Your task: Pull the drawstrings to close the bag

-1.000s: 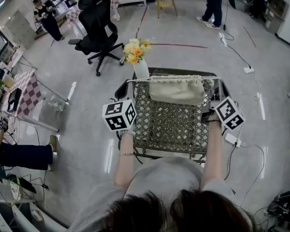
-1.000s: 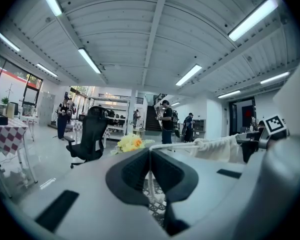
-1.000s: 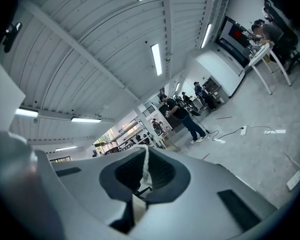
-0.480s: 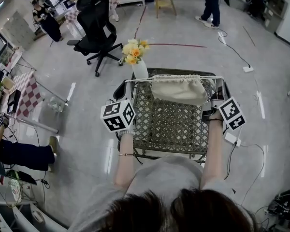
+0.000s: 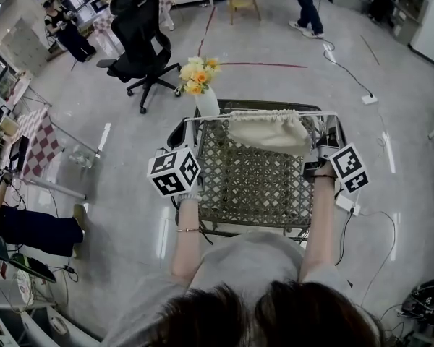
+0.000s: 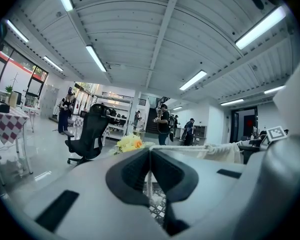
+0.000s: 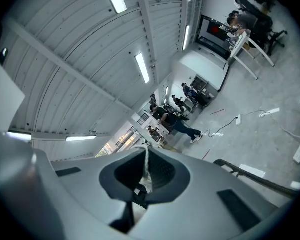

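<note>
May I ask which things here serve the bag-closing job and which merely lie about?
In use: cream cloth drawstring bag; white drawstrings; left hand-held gripper and right hand-held gripper, both shut on them.
Lying about: white vase of yellow flowers; black office chair.

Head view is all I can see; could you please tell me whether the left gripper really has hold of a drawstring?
Observer: Yes. In the left gripper view, the left gripper is shut on the left drawstring.
Operator: Thank you. And the right one, please?
Observer: The right gripper is shut too, with the right drawstring pinched between its jaws.
Operator: Does the left drawstring look taut?
Observer: It runs in a straight line from the jaws across to the gathered bag.
</note>
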Motion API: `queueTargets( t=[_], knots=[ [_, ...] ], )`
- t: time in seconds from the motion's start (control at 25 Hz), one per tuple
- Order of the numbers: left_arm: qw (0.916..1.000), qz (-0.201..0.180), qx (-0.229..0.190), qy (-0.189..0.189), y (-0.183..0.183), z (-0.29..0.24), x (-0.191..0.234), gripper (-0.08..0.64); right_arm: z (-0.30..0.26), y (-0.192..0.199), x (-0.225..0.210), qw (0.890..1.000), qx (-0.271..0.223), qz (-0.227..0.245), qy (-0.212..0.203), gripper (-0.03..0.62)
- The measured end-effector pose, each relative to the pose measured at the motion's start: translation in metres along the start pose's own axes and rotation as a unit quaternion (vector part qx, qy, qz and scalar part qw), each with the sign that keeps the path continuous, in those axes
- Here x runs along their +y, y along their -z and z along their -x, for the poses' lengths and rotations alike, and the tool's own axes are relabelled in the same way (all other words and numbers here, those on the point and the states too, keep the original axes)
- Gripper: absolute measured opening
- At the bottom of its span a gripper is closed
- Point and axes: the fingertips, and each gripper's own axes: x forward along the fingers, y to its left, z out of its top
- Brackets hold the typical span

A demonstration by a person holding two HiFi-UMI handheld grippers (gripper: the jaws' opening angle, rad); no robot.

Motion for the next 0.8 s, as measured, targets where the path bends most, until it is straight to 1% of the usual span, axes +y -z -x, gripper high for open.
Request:
queueTargets(
  t=[0.24,0.8],
  knots=[
    [1.0,0.002,-0.003,-0.003,-0.002,0.003,0.006,0.031,0.002,-0.001,-0.002,1.0,-0.009,-0.011,0.004,0.021],
    [0.9999,0.005,-0.01,-0.006,-0.004,0.006,0.015,0.031,0.0,-0.001,-0.003,1.0,-0.017,-0.017,0.01,0.021]
  ],
)
